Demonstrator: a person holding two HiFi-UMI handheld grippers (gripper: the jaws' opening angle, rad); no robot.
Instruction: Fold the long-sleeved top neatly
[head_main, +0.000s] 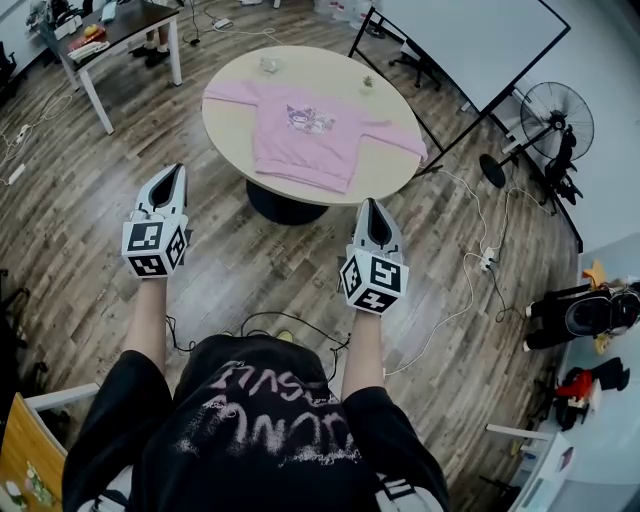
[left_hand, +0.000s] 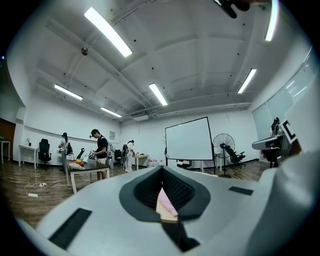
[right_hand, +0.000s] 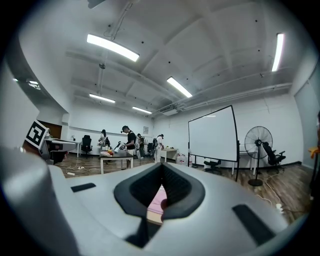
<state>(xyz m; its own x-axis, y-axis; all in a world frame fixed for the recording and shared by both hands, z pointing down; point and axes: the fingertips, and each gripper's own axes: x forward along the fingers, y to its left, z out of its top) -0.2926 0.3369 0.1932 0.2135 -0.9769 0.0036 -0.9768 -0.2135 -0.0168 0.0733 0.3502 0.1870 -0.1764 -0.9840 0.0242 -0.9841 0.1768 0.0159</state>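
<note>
**Folding task awaits its first move.** The left gripper (head_main: 171, 172) and the right gripper (head_main: 371, 205) are held level on the near side of the round table (head_main: 228, 125), well short of its edge. Each has its jaws pressed together with nothing gripped.

On the table, the pink long-sleeved top (head_main: 300, 135) is laid flat, front up, with its sleeves spread to either side. One cuff is draped at the table's rim. No fold appears to have been made yet.

For a neat start, the jaws would probably need to be opened before the table is reached. A sleeve would best be pinched near the cuff, so that it alone is lifted and the body is not dragged.

The garment's full spread is given only by the head view. In the gripper views it is reduced to a pink sliver past the closed jaws. Only those views show the people (left_hand: 101, 150) standing at a desk (left_hand: 85, 170) beyond the table, under ceiling lights (left_hand: 107, 31).
</note>
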